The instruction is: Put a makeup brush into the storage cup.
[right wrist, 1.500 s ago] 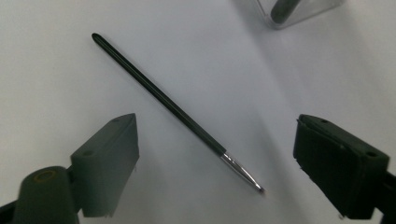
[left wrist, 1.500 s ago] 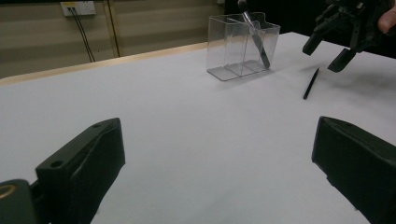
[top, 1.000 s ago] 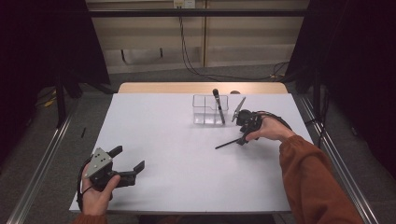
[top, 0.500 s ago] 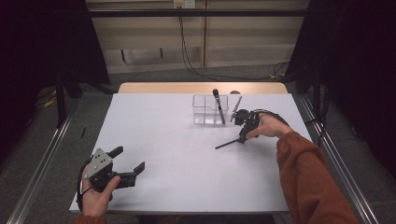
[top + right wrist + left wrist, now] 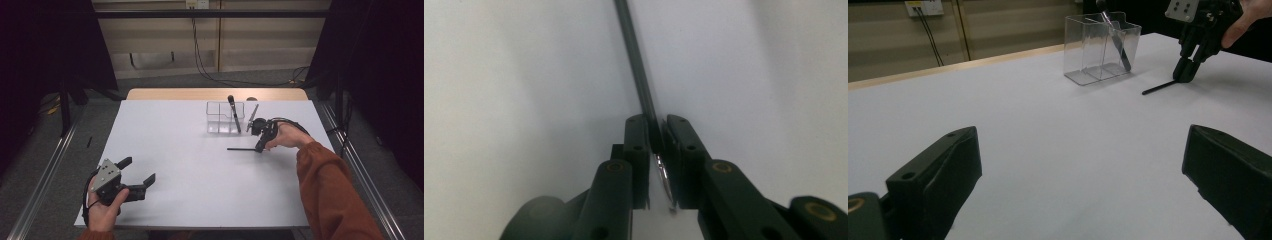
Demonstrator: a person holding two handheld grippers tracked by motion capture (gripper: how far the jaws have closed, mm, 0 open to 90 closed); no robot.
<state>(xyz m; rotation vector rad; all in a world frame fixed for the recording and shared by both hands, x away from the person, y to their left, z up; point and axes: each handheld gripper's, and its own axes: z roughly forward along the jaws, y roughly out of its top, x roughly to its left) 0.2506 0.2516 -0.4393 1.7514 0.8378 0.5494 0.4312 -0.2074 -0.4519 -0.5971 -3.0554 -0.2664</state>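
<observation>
— Any writing or labels you can read from there?

— None I can make out. The clear box point(image 5: 225, 118) carries no print that I can see, and the white table point(image 5: 200, 175) is plain.

— What's in the box?

— It's a see-through holder with dividers, standing toward the far edge of the table. A dark pen point(image 5: 233, 113) leans upright in it, and a thin silvery stick point(image 5: 252, 117) stands tilted at its right end; I can't tell which compartment each sits in.

— And the thing you're working on?

— A slim black rod point(image 5: 242, 148) lies flat on the table, just in front of the box and to its right. My right gripper point(image 5: 259, 146) points down onto the rod's right end. Its jaws have just been closing, and in the right gripper view they are now clenched on the rod point(image 5: 640, 80), which runs away from between the pads.

— The other hand?

— My left gripper point(image 5: 138, 173) rests at the near left corner of the table, well apart from the box, jaws spread wide with nothing between them.
</observation>
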